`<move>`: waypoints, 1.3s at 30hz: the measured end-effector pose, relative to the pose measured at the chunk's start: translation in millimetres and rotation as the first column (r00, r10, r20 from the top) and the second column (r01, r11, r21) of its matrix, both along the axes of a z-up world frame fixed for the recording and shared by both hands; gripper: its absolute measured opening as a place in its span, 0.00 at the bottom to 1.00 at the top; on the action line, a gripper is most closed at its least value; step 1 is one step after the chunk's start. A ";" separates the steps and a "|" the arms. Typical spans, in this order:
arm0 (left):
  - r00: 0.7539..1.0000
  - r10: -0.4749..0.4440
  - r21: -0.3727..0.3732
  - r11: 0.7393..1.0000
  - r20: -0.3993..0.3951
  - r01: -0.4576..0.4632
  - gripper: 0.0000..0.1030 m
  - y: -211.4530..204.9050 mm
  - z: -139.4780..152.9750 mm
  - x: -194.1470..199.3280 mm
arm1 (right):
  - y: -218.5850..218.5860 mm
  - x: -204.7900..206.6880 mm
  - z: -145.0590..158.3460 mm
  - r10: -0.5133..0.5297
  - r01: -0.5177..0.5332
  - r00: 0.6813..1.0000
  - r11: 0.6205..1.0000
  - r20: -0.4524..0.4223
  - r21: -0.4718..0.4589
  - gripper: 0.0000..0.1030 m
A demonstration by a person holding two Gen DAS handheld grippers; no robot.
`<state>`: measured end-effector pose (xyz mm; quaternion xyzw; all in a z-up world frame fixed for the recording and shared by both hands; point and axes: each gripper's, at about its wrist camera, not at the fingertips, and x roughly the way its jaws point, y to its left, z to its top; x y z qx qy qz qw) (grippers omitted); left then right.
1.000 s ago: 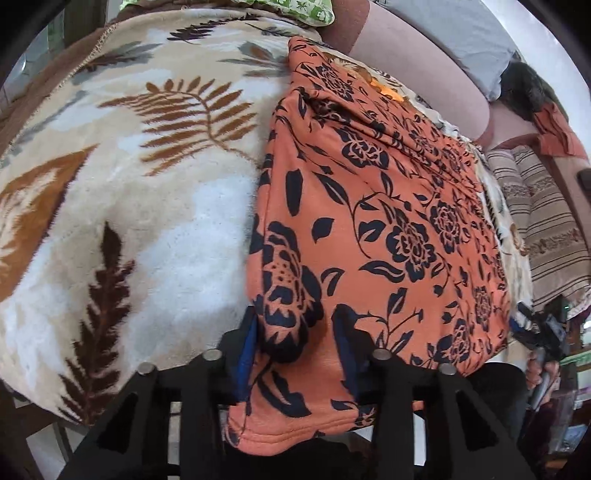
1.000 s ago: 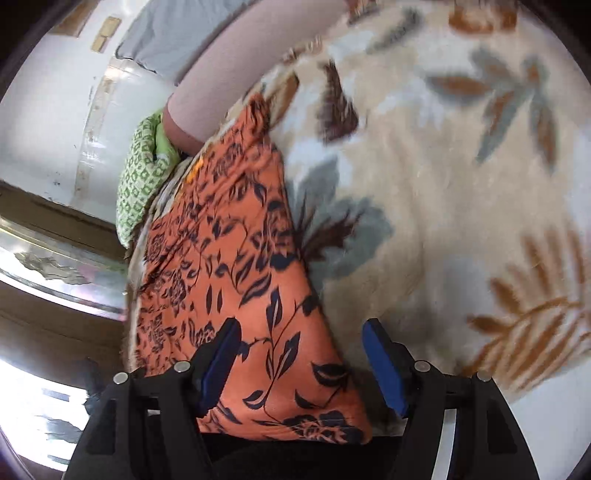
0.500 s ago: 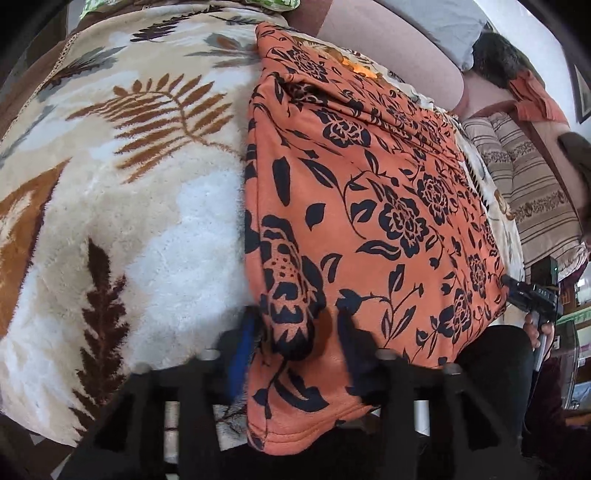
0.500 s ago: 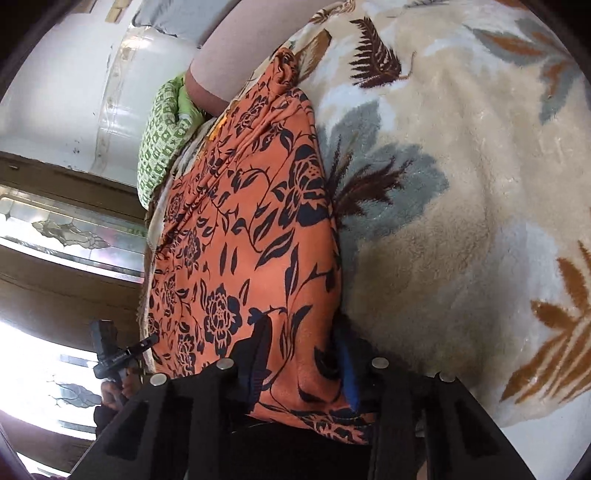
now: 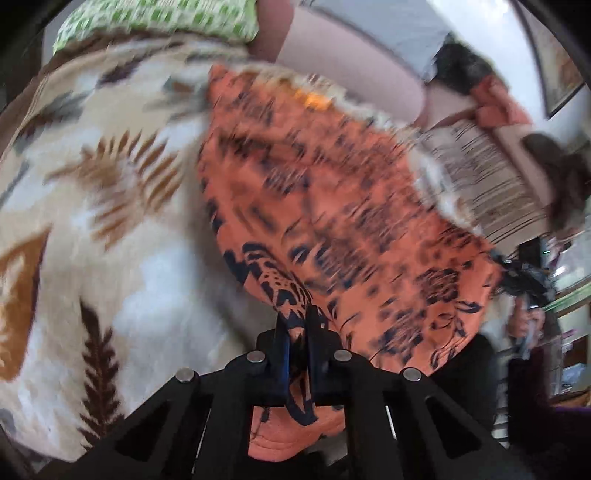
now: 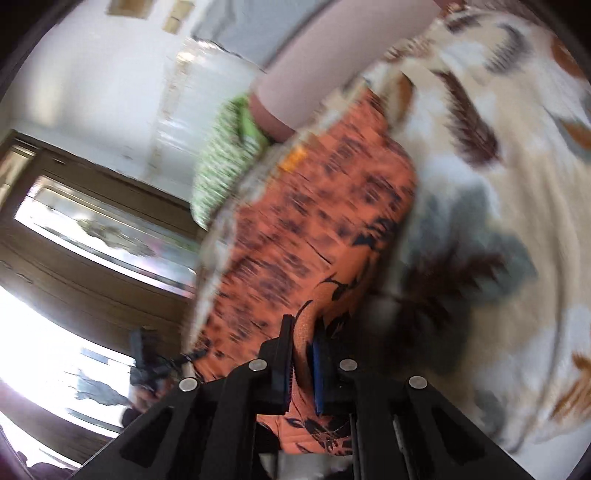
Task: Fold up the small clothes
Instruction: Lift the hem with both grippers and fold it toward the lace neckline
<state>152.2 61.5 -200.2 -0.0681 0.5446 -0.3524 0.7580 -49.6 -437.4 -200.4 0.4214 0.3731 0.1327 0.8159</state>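
Observation:
An orange garment with a black flower print (image 5: 332, 206) lies on a cream blanket with brown leaf patterns (image 5: 92, 221). My left gripper (image 5: 297, 325) is shut on the near edge of the garment and lifts it off the blanket. My right gripper (image 6: 303, 339) is shut on the other near corner of the same garment (image 6: 314, 229), also raised. Both views are blurred by motion. The garment's far end still rests on the blanket near a pink bolster.
A pink bolster (image 5: 351, 70) and a green patterned pillow (image 5: 159, 18) lie at the far end. A striped cushion (image 5: 480, 177) is to the right. A wooden cabinet with glass (image 6: 92, 236) stands beyond the bed's edge.
Both grippers have closed on the garment's near edge and lifted it up and away from the blanket. The fabric now hangs stretched between them.

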 end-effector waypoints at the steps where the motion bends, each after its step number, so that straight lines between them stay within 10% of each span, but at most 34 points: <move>1: 1.000 0.007 -0.039 0.999 0.011 -0.007 0.07 1.3 13.2 6.8 | -0.9 4.5 5.9 -0.005 0.005 1.000 1.000 0.018 0.012 0.09; 12: 0.988 0.151 -0.175 0.974 0.018 -0.146 0.07 -22.1 68.2 162.0 | -84.2 114.8 37.6 -0.224 0.204 0.967 0.965 0.119 0.165 0.08; 18: 0.915 0.394 -0.001 0.918 -0.086 -0.396 0.09 -43.2 1.8 278.8 | -142.9 231.1 -8.0 -0.404 0.409 0.911 0.866 -0.081 0.289 0.14; 19: 0.898 0.432 0.036 0.902 -0.081 -0.430 0.10 -44.5 -12.0 288.7 | -149.4 244.1 -23.7 -0.429 0.444 0.895 0.834 -0.121 0.329 0.17; 21: 0.862 0.501 0.044 0.866 -0.077 -0.499 0.18 -40.5 -34.2 295.2 | -158.3 261.1 -53.6 -0.484 0.520 0.854 0.772 -0.192 0.366 0.67; 25: 0.791 0.611 -0.125 0.783 -0.030 -0.609 0.32 -20.0 -29.7 265.5 | -158.4 254.0 -88.8 -0.580 0.576 0.801 0.682 -0.146 0.450 0.75; 30: 0.726 0.660 -0.166 0.752 0.193 -0.638 0.77 -32.9 21.7 178.8 | -133.1 250.8 -42.0 -0.544 0.523 0.839 0.807 0.002 0.273 0.75; 34: 0.766 0.612 -0.062 0.788 0.197 -0.613 0.79 -61.9 22.5 136.7 | -72.7 250.8 20.1 -0.419 0.420 0.897 0.907 0.140 0.021 0.75; 39: 0.785 0.586 0.130 0.778 0.199 -0.614 0.79 -78.2 -22.3 124.7 | 48.0 265.1 20.6 -0.137 0.141 0.990 0.936 0.035 -0.321 0.56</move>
